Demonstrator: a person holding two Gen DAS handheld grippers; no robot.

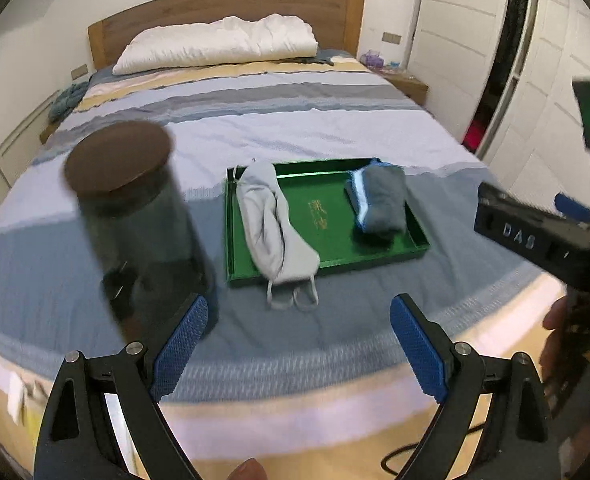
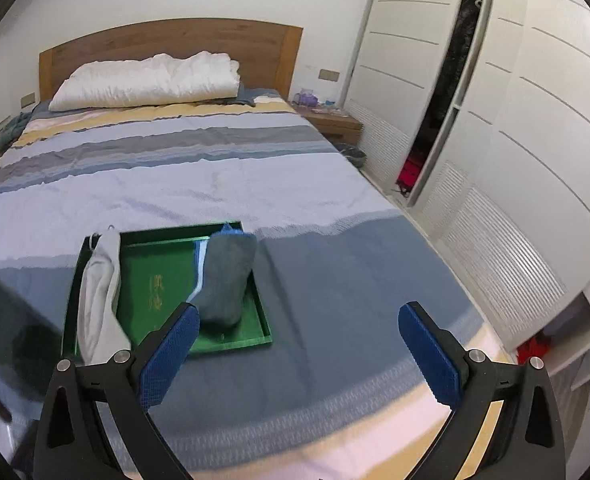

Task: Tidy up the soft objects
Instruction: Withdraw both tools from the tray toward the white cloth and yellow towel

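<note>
A green tray (image 1: 417,240) sits on the bed near its foot edge, and in it lie the two soft things of the task: a light grey cloth (image 1: 273,224) stretched along the tray's left side, its looped end spilling over the near rim onto the bedspread, and a folded dark grey bundle (image 1: 383,200) with a blue-and-white edge resting against the tray's right wall; the middle of the tray is bare. Both items being inside, the sorting looks close to done, and the loose end over the rim seems the one thing left to tidy. The left gripper (image 1: 299,344) hangs over the foot of the bed with its blue pads spread wide and nothing between them; the right gripper (image 2: 299,348) is likewise wide and empty, its left pad in front of the tray's near right corner. A next move would likely call for coming down on the overhanging loops and closing on thin, limp fabric without dragging the light tray. Left of the tray stands a dark jar (image 1: 135,216) with a brown lid, blurred. The striped bedspread (image 1: 295,132) runs back to a white pillow (image 1: 219,44) at the wooden headboard (image 1: 223,4); white wardrobe doors (image 2: 515,140) line the right side of the room, one gap between them open
</note>
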